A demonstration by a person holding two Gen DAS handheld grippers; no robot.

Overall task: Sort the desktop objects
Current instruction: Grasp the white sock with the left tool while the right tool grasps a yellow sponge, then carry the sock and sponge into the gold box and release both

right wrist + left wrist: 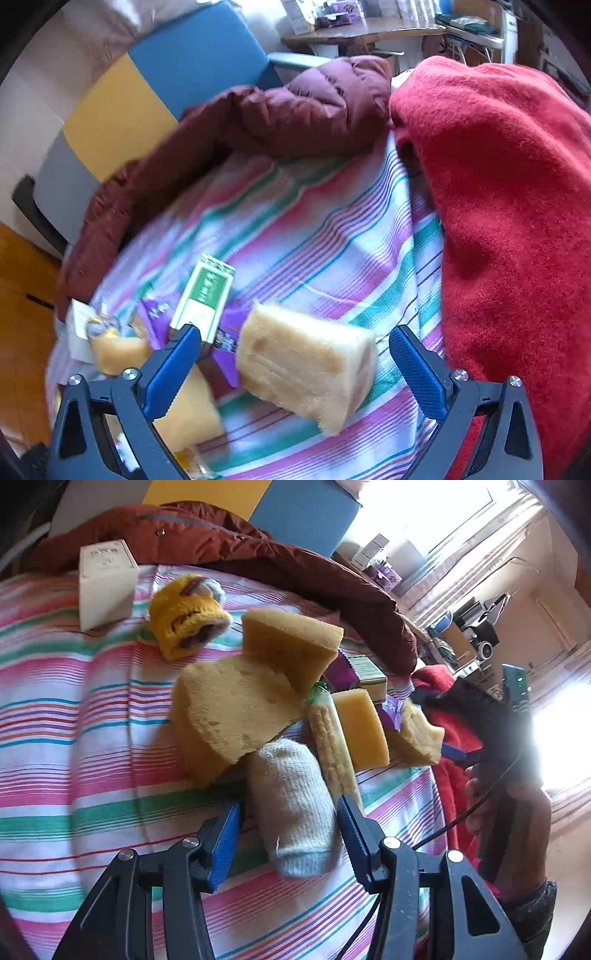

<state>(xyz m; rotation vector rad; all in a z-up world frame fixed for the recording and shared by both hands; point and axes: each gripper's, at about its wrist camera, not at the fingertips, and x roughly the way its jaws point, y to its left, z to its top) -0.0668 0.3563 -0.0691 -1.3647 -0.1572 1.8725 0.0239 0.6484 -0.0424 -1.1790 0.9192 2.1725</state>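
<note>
In the left wrist view my left gripper (290,840) is open, its blue pads on either side of a rolled grey-white sock (293,812) lying on the striped cloth (74,709). Beyond it lie several yellow sponges (236,705), a yellow knit sock (184,616), a corn-like packet (330,746) and a white box (105,583). In the right wrist view my right gripper (295,363) is open around a pale yellow sponge (306,363), with gaps on both sides. A green-and-white box (205,295) and purple wrappers (229,332) lie to its left.
A maroon jacket (258,122) borders the cloth at the back and a red blanket (509,221) on the right. A small brown box (369,674) sits behind the sponges. A hand and the other gripper (506,746) show at the right of the left view.
</note>
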